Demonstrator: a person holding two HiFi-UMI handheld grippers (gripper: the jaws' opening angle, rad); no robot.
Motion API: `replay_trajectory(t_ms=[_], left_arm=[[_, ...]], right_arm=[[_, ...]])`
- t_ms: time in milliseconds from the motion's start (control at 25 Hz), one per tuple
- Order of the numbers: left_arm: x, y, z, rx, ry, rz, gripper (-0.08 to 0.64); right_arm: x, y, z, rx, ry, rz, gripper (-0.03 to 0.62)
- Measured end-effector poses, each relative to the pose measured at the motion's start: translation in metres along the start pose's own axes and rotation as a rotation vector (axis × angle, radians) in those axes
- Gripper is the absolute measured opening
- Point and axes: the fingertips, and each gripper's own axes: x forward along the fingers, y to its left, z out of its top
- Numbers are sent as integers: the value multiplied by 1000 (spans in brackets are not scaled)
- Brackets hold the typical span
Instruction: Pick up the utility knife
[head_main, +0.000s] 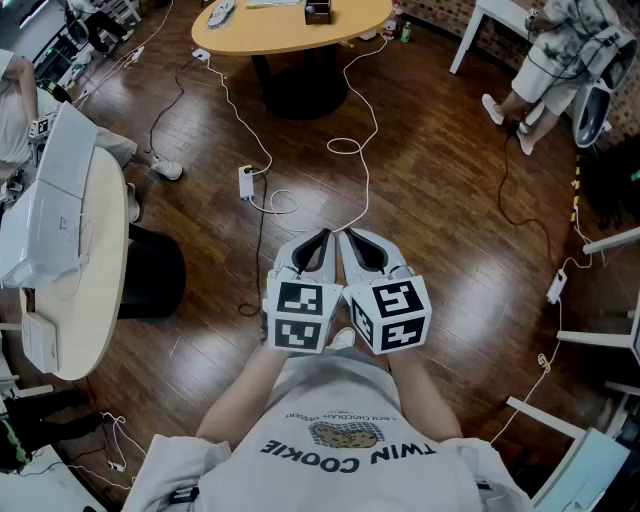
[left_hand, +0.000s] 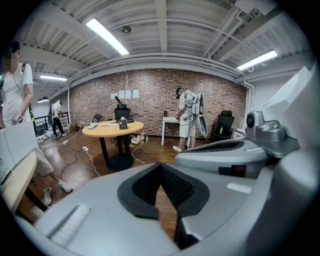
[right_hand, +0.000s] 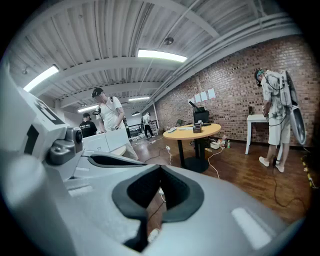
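Left gripper (left_hand: 160, 166): jaws together at the tips, nothing between them; only floor (head_main: 440, 180) shows through the slot below the pads. Right gripper (right_hand: 160, 167): same, tips closed on each other, nothing held; a bit of white cable (head_main: 350, 145) on the floor shows through its slot. Both held side by side in front of the person's chest, nearly touching, pointing forward and slightly down, above bare dark wood floor; marker cubes (head_main: 300, 315) face the head camera.

Knife: can't pick it out in any view. Possibly the small pale item (head_main: 222, 10) on the round surface (head_main: 300, 35), but too small to tell. That surface is well ahead of both grippers, on a dark pedestal, with a dark box (head_main: 318, 12) on it.

Between the grippers and the round surface: white cables looping over the floor and a power strip (head_main: 246, 182). A pale oval surface (head_main: 100, 260) stands to the left with white equipment (head_main: 50, 200) on it; a black bin (head_main: 155, 275) sits beside it. A person in light clothes (head_main: 560, 60) stands by a white surface (head_main: 490, 15) at the far right, near the brick wall (left_hand: 150, 95). In the right gripper view more people stand at the left, behind the oval surface.
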Motion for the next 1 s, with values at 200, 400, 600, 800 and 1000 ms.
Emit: replay_trajectory(t_ms=[200, 400, 600, 800, 1000], left_arm=[[21, 29, 2, -46, 3, -12, 6], [48, 68, 16, -67, -8, -35, 6], [75, 116, 40, -55, -18, -61, 6], [97, 163, 61, -65, -27, -91, 6], [110, 209, 75, -63, -30, -111, 6]], right_arm=[[30, -6, 7, -15, 14, -18, 1], [74, -9, 22, 3, 20, -34, 0], [126, -12, 50, 21, 15, -64, 2], [174, -11, 77, 10, 16, -99, 2], [221, 5, 98, 1, 22, -96, 1]])
